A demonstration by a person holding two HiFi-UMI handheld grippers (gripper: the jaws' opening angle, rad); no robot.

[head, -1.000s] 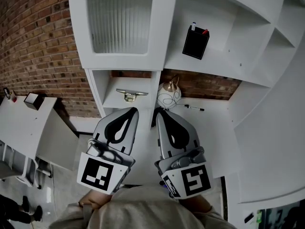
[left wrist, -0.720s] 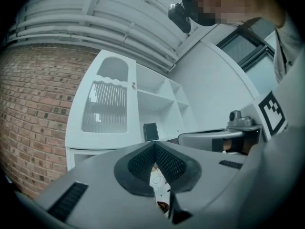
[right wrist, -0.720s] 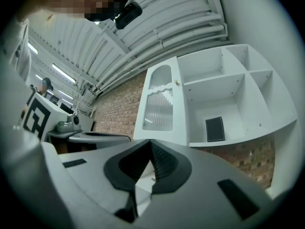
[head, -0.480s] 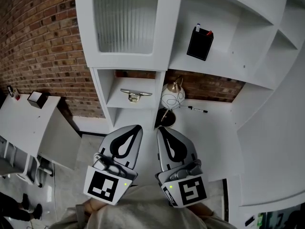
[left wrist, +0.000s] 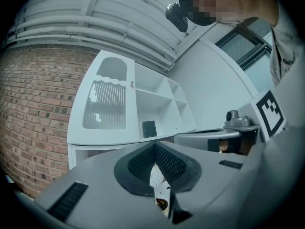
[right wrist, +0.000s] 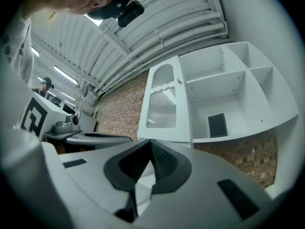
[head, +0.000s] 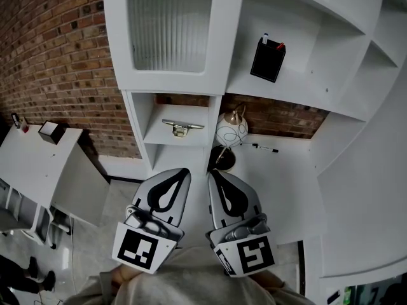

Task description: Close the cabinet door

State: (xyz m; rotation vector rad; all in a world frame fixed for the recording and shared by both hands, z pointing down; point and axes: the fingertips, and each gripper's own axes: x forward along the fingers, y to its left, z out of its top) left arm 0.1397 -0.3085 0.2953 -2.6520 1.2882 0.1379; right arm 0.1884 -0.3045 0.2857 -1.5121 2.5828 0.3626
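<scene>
Down at 6 o'clock in the head view, close against the person's chest, the left gripper [head: 184,171] and the right gripper [head: 212,174] lie side by side, both pointing toward 12. Each has its jaws pressed together at the tips, with nothing pinched between them.

Just past those tips, a round white vase [head: 229,132] and a marker [head: 265,149] sit on the white counter [head: 280,186]. A brass piece [head: 182,128] rests on a small shelf toward 11.

Farther out, between 11 and 12 o'clock, the cabinet door [head: 168,27] with its ribbed glass pane looks flush with its frame, or very nearly so. A black pen holder [head: 267,59] stands in the open compartment at 1 o'clock.

If the door is not fully seated, the danger lies in the reach. A low path toward 12 could clip the vase or send the marker rolling. Hard, closed tips landing on the glass instead of the white frame could scratch or stress the pane, and a fast shove could make the door bounce back.
</scene>
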